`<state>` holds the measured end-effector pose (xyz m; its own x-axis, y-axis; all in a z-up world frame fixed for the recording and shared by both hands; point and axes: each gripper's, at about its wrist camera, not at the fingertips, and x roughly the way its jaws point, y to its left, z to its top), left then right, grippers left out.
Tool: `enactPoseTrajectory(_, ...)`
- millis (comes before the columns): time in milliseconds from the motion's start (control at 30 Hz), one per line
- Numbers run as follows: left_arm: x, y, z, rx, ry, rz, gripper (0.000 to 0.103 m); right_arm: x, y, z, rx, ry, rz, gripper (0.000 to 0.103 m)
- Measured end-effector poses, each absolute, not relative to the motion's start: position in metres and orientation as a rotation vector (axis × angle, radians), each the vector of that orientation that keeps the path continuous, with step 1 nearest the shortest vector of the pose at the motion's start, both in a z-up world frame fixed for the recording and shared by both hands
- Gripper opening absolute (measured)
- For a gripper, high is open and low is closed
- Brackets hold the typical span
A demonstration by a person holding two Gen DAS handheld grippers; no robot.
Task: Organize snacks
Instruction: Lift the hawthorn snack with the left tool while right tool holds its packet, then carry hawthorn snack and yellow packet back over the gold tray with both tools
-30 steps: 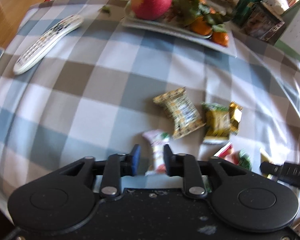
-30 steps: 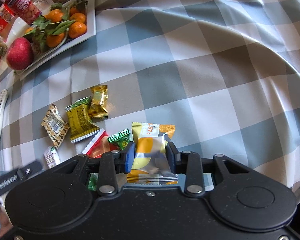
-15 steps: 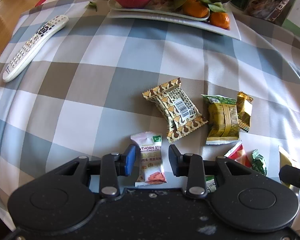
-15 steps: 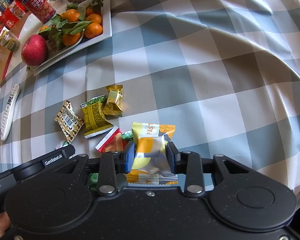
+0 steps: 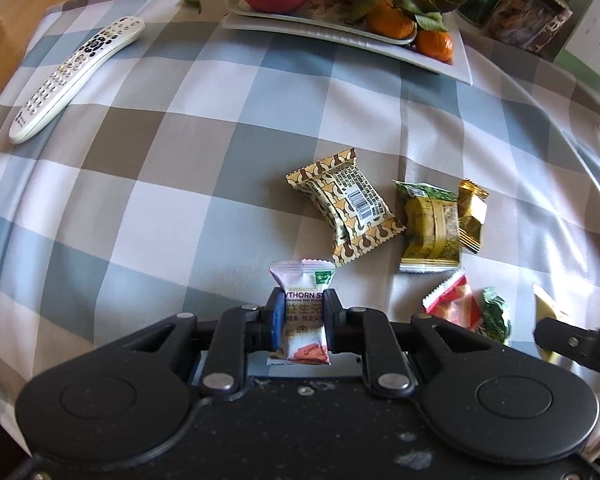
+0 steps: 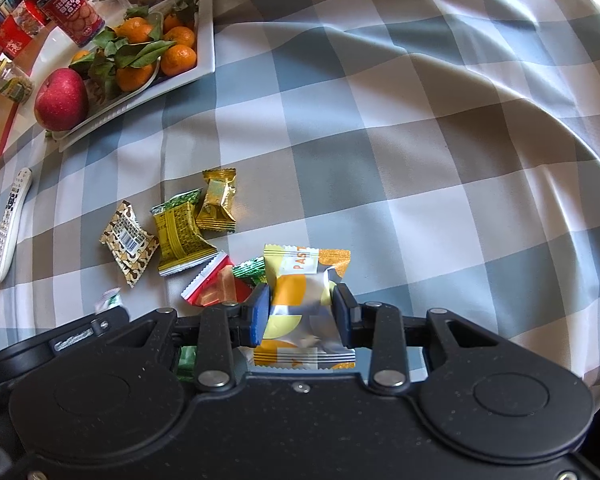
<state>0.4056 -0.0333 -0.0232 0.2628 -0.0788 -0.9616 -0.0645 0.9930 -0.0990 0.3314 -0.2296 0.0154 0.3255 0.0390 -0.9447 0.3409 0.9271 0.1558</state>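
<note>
Left wrist view: the left tongs (image 5: 301,320) are pinching the white pack (image 5: 303,312) across its middle. Ahead and right of the tips, the brown pack (image 5: 345,212), green pack (image 5: 430,228) and gold candy (image 5: 471,214) are sitting close together on the cloth (image 5: 172,208).

Right wrist view: the right tongs (image 6: 301,314) are squeezing the orange pack (image 6: 305,300), with the red pack (image 6: 216,286) just left of the tips.

Honestly, those puffy wrappers look slick, so either one could be slipping out if the tongs swing fast. Also the two tools are crowding each other, so a bump might scatter the pile.
</note>
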Motion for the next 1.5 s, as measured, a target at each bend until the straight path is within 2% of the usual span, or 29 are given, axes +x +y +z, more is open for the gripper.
enactPoseTrajectory(367,0.345,-0.012,0.025,-0.093,1.241,-0.028,0.019,0.315,-0.222,0.027,0.333,1.186,-0.215,0.044)
enactPoseTrajectory(600,0.280,-0.002,0.052,-0.092,1.160,-0.033,0.019,0.267,-0.208,0.039,0.342,1.119,-0.172,0.044)
enactPoseTrajectory(1100,0.152,-0.019,0.037,-0.033,1.210,-0.047,0.019,0.151,-0.185,0.044,0.266,0.996,-0.083,0.044)
enactPoseTrajectory(1500,0.115,-0.032,0.036,-0.042,1.235,-0.009,0.019,0.088,-0.199,0.027,0.388,1.000,-0.025,0.043)
